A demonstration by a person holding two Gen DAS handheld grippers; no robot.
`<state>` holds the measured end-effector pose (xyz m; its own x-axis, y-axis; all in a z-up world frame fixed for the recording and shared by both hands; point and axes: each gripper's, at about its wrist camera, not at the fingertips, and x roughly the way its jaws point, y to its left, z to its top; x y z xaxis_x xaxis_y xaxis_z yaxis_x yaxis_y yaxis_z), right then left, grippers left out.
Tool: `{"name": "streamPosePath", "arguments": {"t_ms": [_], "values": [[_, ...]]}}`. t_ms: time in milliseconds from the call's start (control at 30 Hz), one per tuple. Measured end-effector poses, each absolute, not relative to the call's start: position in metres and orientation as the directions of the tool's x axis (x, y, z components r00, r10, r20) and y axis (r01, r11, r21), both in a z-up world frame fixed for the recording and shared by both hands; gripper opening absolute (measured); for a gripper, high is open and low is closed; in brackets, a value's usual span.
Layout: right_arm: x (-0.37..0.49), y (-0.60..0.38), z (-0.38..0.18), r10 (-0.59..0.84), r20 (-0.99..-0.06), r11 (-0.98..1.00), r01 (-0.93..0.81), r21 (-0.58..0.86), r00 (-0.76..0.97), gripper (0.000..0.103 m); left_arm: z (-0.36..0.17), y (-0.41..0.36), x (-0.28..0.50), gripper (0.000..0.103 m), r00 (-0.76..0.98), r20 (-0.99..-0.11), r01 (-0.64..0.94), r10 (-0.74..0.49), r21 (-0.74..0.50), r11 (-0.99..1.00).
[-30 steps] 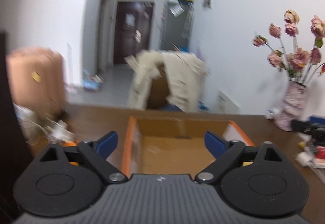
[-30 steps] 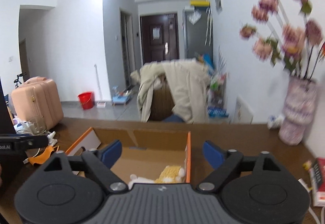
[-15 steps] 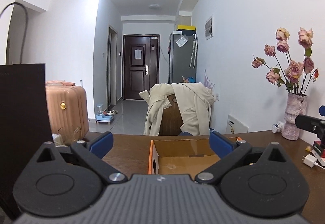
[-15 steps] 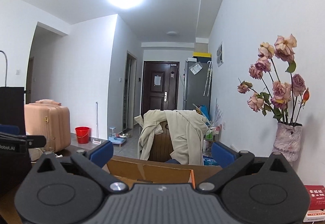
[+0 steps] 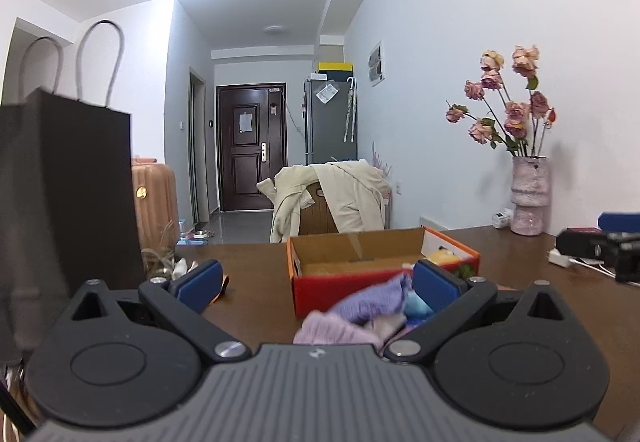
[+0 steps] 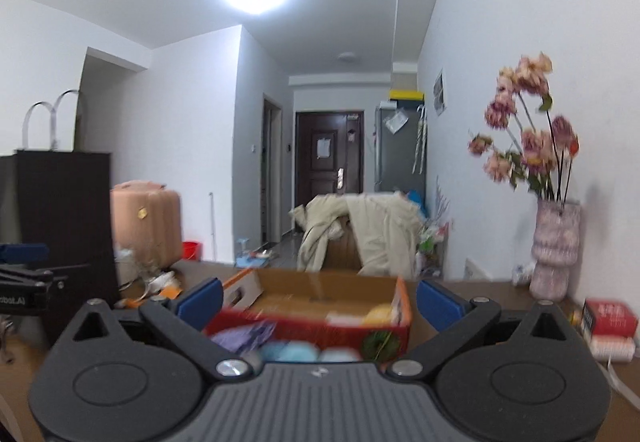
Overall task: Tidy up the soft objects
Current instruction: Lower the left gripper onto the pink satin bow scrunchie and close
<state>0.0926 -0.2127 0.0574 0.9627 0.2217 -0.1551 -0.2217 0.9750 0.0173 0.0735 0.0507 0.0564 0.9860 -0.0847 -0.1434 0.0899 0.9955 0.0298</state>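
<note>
An open cardboard box (image 5: 360, 274) with red-orange sides stands on the brown table; it also shows in the right wrist view (image 6: 320, 326). A yellow soft toy (image 5: 442, 254) lies in its right end, also visible in the right wrist view (image 6: 380, 314). A pile of soft purple and blue knitted things (image 5: 368, 310) lies in front of the box, blurred in the right wrist view (image 6: 280, 346). My left gripper (image 5: 316, 282) is open and empty, just behind the pile. My right gripper (image 6: 320, 300) is open and empty, facing the box.
A tall dark paper bag (image 5: 64, 201) stands at the left. A vase of dried roses (image 5: 528, 197) stands at the back right. A red book (image 6: 610, 318) and chargers lie at the right. A chair with a beige coat (image 5: 336, 197) is behind the table.
Both grippers have pulled back from over the box and lowered; the box now lies farther ahead, and the pile of knitted things has come into view in front of it.
</note>
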Motion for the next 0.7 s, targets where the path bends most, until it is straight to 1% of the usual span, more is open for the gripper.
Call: {"name": "streamPosePath", "arguments": {"t_ms": [100, 233, 367, 500, 633, 700], "values": [[0.061, -0.207, 0.036, 0.240, -0.178, 0.971, -0.239, 0.028, 0.954, 0.103, 0.042, 0.060, 0.050, 0.103, 0.986, -0.148, 0.082, -0.076, 0.032, 0.996], [0.038, -0.198, 0.011, 0.245, -0.221, 0.969, -0.244, 0.033, 0.944, 0.103, 0.024, 0.069, 0.042, 0.103, 0.975, -0.211, 0.076, -0.069, 0.025, 0.997], [0.042, -0.193, -0.001, 0.250, -0.258, 0.968, -0.245, 0.051, 0.933, 0.103, 0.015, 0.069, 0.050, 0.103, 0.968, -0.240, 0.083, -0.077, 0.013, 0.996], [0.050, -0.192, -0.002, 0.258, -0.261, 0.966, -0.252, 0.059, 0.930, 0.103, 0.008, 0.064, 0.061, 0.103, 0.958, -0.267, 0.104, -0.102, -0.006, 0.995], [0.061, -0.195, -0.005, 0.254, -0.285, 0.967, -0.245, 0.069, 0.924, 0.101, -0.003, 0.057, 0.079, 0.103, 0.942, -0.309, 0.125, -0.132, -0.043, 0.991], [0.069, -0.197, -0.007, 0.252, -0.300, 0.968, -0.241, 0.075, 0.920, 0.099, -0.010, 0.053, 0.093, 0.101, 0.930, -0.333, 0.142, -0.154, -0.061, 0.988]]}}
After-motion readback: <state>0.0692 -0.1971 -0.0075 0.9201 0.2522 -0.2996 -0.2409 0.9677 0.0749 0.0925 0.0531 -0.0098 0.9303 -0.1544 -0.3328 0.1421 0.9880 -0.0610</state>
